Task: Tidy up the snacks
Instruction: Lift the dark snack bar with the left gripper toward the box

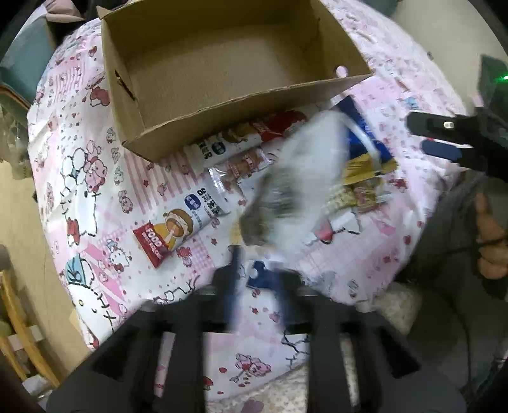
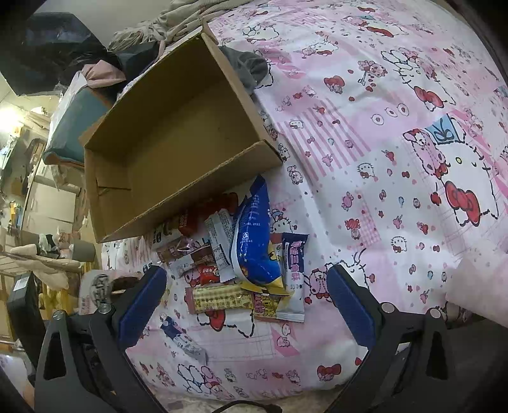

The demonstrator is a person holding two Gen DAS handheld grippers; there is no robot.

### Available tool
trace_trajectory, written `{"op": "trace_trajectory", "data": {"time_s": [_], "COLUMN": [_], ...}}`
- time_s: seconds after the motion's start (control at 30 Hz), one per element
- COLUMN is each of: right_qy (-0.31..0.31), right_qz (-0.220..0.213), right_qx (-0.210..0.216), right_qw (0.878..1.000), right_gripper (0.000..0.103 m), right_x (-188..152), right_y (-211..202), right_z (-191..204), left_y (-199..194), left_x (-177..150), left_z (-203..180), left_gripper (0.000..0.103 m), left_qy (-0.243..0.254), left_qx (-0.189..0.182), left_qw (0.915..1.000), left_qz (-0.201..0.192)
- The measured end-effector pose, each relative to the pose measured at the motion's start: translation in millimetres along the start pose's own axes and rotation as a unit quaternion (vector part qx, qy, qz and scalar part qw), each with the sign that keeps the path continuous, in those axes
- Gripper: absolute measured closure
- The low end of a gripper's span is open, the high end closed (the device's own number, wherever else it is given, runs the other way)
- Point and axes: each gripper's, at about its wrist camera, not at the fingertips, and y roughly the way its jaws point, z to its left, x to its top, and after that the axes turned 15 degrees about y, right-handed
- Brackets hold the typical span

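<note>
An empty cardboard box (image 1: 222, 54) sits on a pink cartoon-print sheet (image 1: 95, 178); it also shows in the right wrist view (image 2: 165, 133). A pile of snack packets lies before it, among them a blue bag (image 2: 254, 235) and red-and-white bars (image 1: 177, 222). My left gripper (image 1: 257, 273) holds a blurred grey-white snack packet (image 1: 298, 178) by its lower end, above the pile. My right gripper (image 2: 247, 286) is open and empty, its blue pads on either side of the pile's near edge. It shows at the right in the left wrist view (image 1: 444, 139).
Clothes (image 2: 177, 19) and a grey cloth (image 2: 250, 66) lie behind the box. A teal cushion (image 2: 79, 124) and room clutter sit beyond the bed's left edge. A wooden chair (image 1: 19, 327) stands at lower left. The sheet spreads wide to the right (image 2: 397, 143).
</note>
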Motion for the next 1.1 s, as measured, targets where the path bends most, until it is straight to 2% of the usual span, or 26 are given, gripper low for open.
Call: {"op": "trace_trajectory", "data": {"time_s": [0.03,0.07,0.1,0.13,0.17,0.2,0.3,0.43,0.67,0.83,1.1], "right_qy": [0.0,0.0,-0.001,-0.002,-0.004,-0.005,0.009,0.032,0.016,0.051,0.037], "right_qz": [0.001,0.002,0.003,0.004,0.004,0.003,-0.006,0.003,-0.004,-0.004,-0.005], "right_qx": [0.0,0.0,0.001,0.002,0.003,0.004,0.009,0.022,0.023,0.036,0.031], "right_qw": [1.0,1.0,1.0,1.0,1.0,1.0,1.0,0.999,1.0,0.998,0.999], "right_gripper": [0.0,0.0,0.0,0.0,0.0,0.0,0.0,0.0,0.0,0.0,0.0], "right_x": [0.1,0.3,0.6,1.0,1.5,2.1,5.5,5.8,5.3,10.4,5.9], "right_y": [0.5,1.3,1.8,2.2,2.2,1.5,-4.4,-4.9,-7.3,-9.6,-8.4], "right_z": [0.1,0.8,1.3,2.0,2.1,2.0,-5.7,-12.0,-6.2,-17.8,-10.5], "left_y": [3.8,9.2,15.6,22.7,31.5,36.7,38.1,31.3,13.7,-29.8,-56.6], "left_x": [4.4,11.5,17.8,23.6,30.1,33.3,38.3,37.5,30.6,14.4,2.3], "left_z": [-1.2,-2.8,-4.2,-5.8,-9.0,-11.8,-24.4,-29.1,-24.4,-23.8,-12.2], "left_gripper": [0.035,0.031,0.032,0.041,0.082,0.095,0.102,0.103,0.103,0.103,0.103], "left_qy": [-0.002,-0.001,-0.002,-0.001,0.002,0.006,0.031,0.036,0.021,0.005,-0.03], "left_qx": [0.017,0.03,0.031,0.029,0.025,0.023,0.027,0.007,-0.007,-0.049,-0.065], "left_qw": [0.9998,0.9994,0.9992,0.9993,0.9994,0.9996,0.9986,0.9984,0.9983,0.9938,0.9894], "left_qz": [-0.001,-0.015,-0.023,-0.023,-0.023,-0.018,-0.034,-0.042,-0.054,-0.1,-0.126]}}
